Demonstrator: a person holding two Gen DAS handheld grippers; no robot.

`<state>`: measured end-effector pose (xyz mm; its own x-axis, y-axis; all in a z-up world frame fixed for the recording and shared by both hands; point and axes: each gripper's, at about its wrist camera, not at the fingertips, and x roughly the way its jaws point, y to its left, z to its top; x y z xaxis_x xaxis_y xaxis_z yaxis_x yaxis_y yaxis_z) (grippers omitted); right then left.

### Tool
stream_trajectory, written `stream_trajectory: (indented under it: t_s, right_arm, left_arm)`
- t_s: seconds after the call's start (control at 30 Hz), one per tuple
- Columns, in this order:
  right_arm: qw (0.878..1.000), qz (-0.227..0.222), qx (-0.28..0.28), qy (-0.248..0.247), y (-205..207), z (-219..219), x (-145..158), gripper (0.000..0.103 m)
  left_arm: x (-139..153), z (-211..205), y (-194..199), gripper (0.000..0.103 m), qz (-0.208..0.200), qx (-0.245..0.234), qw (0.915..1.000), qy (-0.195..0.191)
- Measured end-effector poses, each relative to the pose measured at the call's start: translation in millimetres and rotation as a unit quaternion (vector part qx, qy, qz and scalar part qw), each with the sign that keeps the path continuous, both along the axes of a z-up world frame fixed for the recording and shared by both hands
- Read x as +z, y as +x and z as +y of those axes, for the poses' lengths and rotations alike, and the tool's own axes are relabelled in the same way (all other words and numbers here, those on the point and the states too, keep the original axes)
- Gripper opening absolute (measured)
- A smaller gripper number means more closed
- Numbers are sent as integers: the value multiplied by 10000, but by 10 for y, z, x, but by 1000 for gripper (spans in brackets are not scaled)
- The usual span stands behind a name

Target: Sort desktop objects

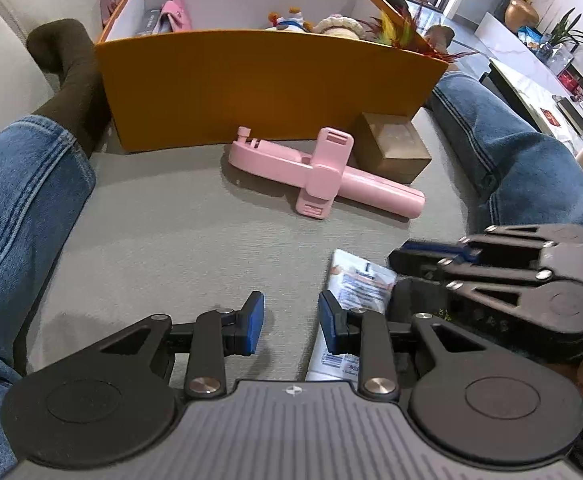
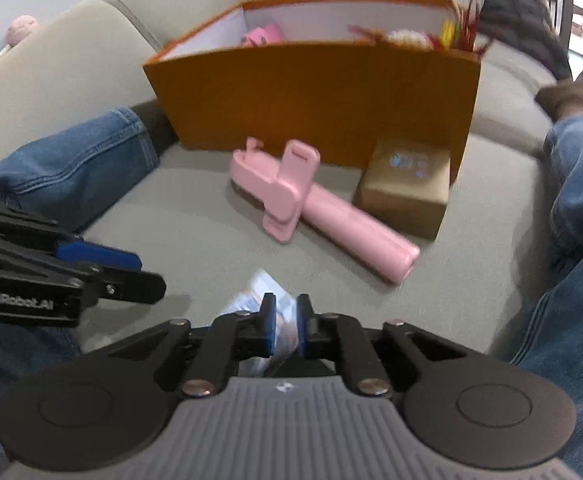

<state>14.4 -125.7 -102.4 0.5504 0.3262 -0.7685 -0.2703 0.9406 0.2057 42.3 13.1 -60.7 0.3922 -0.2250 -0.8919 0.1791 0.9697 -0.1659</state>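
Nearest: my right claw (image 2: 284,326) clamps a white printed tube (image 2: 269,304); left claw (image 1: 290,322) spread, empty. Unsorted on the grey sofa seat (image 1: 171,248): pink folding holder (image 1: 323,172), brown cardboard box (image 1: 393,148). Farthest: orange bin (image 1: 251,92), partly filled.

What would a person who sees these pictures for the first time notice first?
Probably the big orange box at the back of the grey cushion, already holding toys. Next, the pink selfie stick lying in front of it, beside a small brown box. Nearest, the right gripper pinches a white tube.
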Motion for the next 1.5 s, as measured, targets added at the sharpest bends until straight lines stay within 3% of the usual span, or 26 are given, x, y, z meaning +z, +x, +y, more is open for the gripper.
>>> stream_trajectory:
  t_s: [0.1, 0.23, 0.4, 0.43, 0.53, 0.7, 0.87, 0.93, 1.1, 1.2, 1.27, 1.3, 1.33, 1.37, 1.5]
  right_arm:
    - [9993, 98, -310, -191, -5, -104, 66, 33]
    - [9972, 490, -501, -273, -28, -239, 46, 38]
    - [9946, 901, -345, -377, -77, -215, -82, 57]
    - [9945, 940, -277, -368, -96, -191, -106, 65]
    - [9938, 997, -12, -495, -101, -84, -153, 75]
    - [9943, 948, 155, -463, -59, 4, -190, 71]
    - [9952, 871, 140, -434, 61, 49, -251, 49]
    - [9964, 805, 146, -244, 103, 47, -223, 29]
    - [9987, 512, -74, -34, 132, -43, -114, 2]
    - [9982, 539, -274, 19, 115, -161, -63, 3]
    - [9973, 668, -305, 68, 73, -212, -41, 10]
    - [9968, 713, -353, 72, 46, -237, -22, 14]
    - [9964, 737, -411, 61, 34, -249, -2, 32]
    - [9962, 738, -459, 31, -6, -245, 18, 40]
    - [9952, 840, -463, -218, -34, -243, 62, 50]
  left_arm:
    - [-11, 7, -7, 35, 48, -19, 10000, -23]
    - [-9, -6, -37, 35, 76, -136, 9998, -104]
    - [-30, -4, -75, 48, 150, -260, 9993, -201]
    - [-33, -1, -85, 48, 150, -262, 9993, -200]
    - [-35, 20, -100, 48, 151, -240, 9994, -203]
    - [-34, 57, -111, 48, 146, -195, 9995, -223]
    - [-50, 89, -117, 48, 161, -139, 9995, -225]
    - [-50, 118, -122, 48, 147, -88, 9996, -243]
    - [-75, 169, -106, 48, 171, -19, 9994, -303]
    - [-104, 156, -89, 48, 220, -68, 9991, -369]
    - [-122, 133, -85, 48, 258, -131, 9987, -431]
    - [-130, 112, -83, 49, 275, -188, 9984, -462]
    - [-139, 80, -81, 51, 302, -275, 9980, -491]
    - [-151, 42, -79, 53, 329, -374, 9974, -514]
    - [-269, -100, -28, 54, 526, -592, 9951, -595]
